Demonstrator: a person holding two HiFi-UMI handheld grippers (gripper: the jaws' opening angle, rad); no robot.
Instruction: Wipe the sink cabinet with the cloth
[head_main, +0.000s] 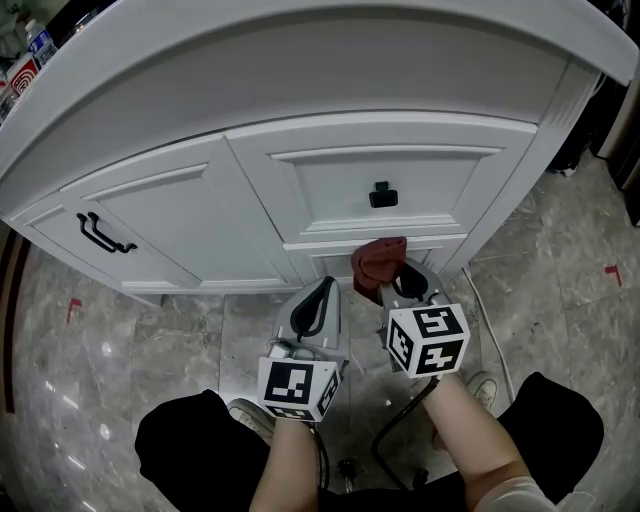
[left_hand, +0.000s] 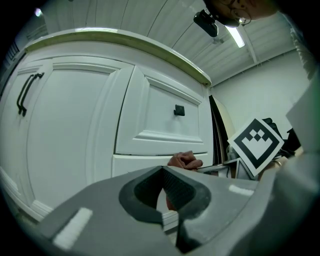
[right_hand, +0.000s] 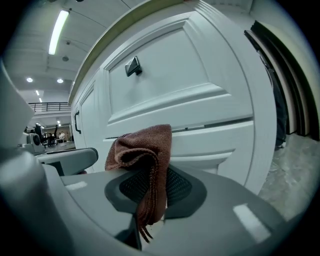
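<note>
So that I can rub the white sink cabinet (head_main: 170, 215), my right gripper (right_hand: 150, 187) pinches the brown cloth (right_hand: 142, 147) tight, right by the low drawer front (right_hand: 215, 137). My left gripper (left_hand: 162, 175) hangs beside it, jaws pressed together on nothing.

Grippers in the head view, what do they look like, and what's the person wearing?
Both the left gripper and right gripper are grey with black padded jaws, each carrying a white cube with black square markers. A black cable trails below the right one. The person wears black trousers.
</note>
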